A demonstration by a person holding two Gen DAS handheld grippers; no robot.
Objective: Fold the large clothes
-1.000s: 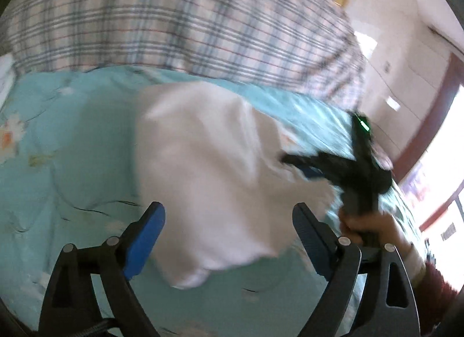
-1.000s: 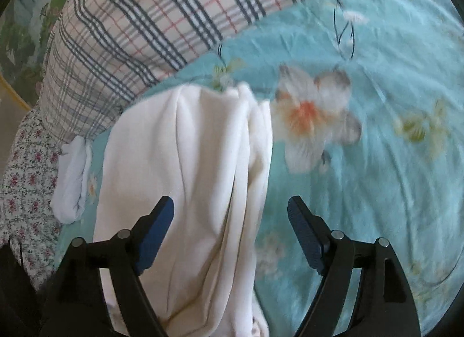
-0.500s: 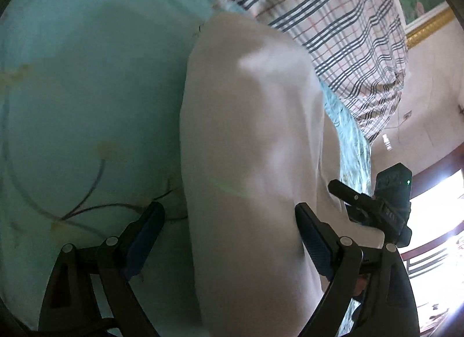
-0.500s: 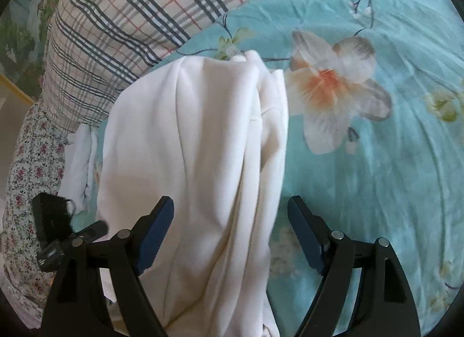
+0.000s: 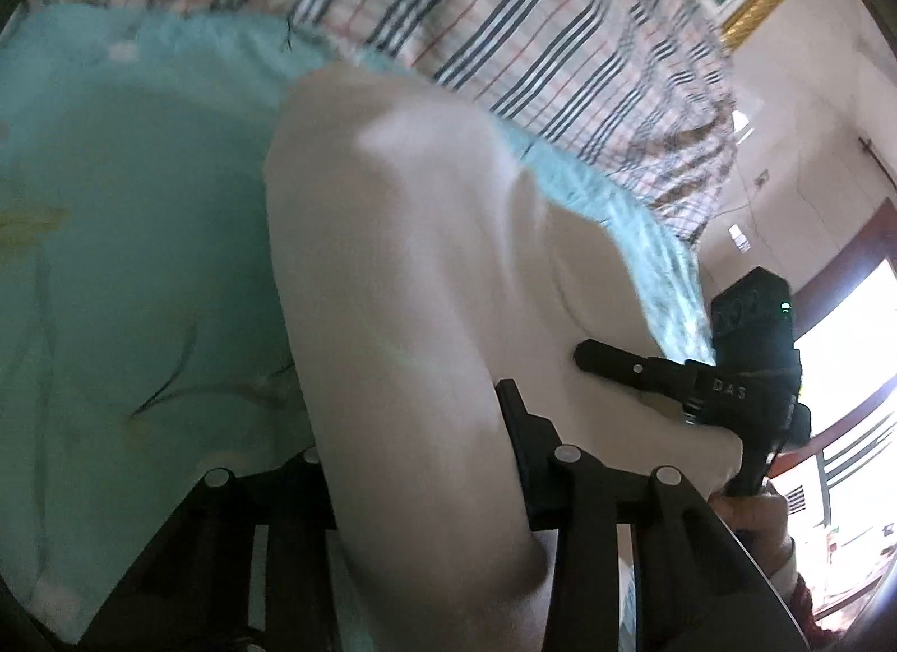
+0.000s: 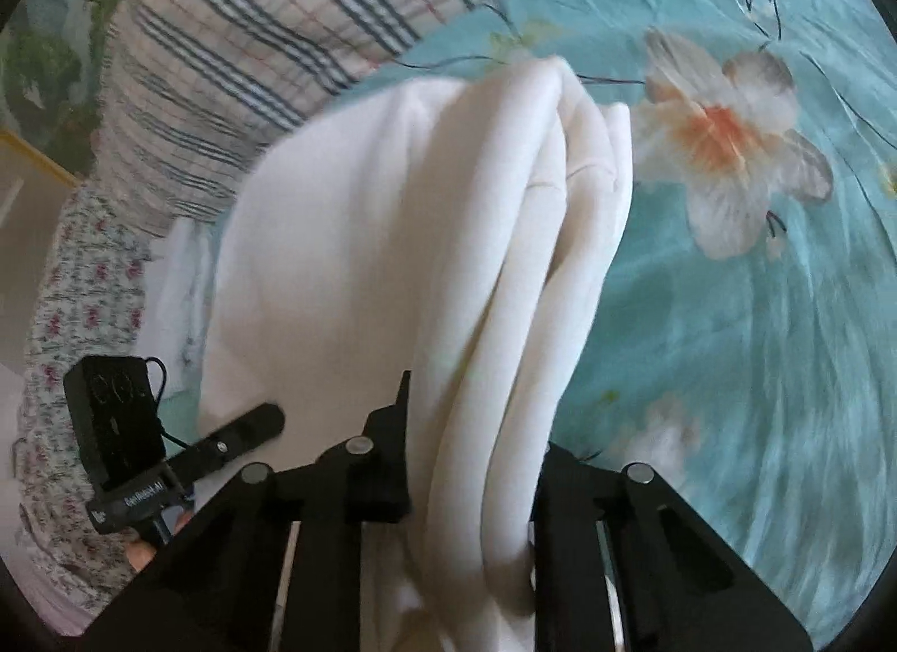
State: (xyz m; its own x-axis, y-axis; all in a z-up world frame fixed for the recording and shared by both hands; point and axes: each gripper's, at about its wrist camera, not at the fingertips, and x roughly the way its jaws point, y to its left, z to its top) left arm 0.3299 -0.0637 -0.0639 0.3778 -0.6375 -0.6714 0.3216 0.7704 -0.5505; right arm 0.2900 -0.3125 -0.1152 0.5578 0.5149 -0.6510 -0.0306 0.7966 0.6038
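Observation:
A large white garment (image 5: 403,271) lies folded in a thick bundle on the turquoise floral bedsheet (image 5: 112,237). My left gripper (image 5: 415,461) is shut on the garment's near edge, which fills the space between its black jaws. My right gripper (image 6: 471,472) is shut on the garment (image 6: 392,214) too, clamping several rolled layers. Each gripper shows in the other's view: the right one (image 5: 745,371) at the garment's right side, the left one (image 6: 140,439) at its left side.
A plaid quilt (image 5: 532,18) lies along the far side of the bed, also in the right wrist view (image 6: 252,35). A small white cloth (image 6: 179,282) lies left of the garment. A floral pillow (image 6: 73,315) is at the left. A bright window (image 5: 841,371) is at the right.
Both grippers were open around the garment and have closed on it. They moved in closer, so the cloth now fills the space between the jaws.

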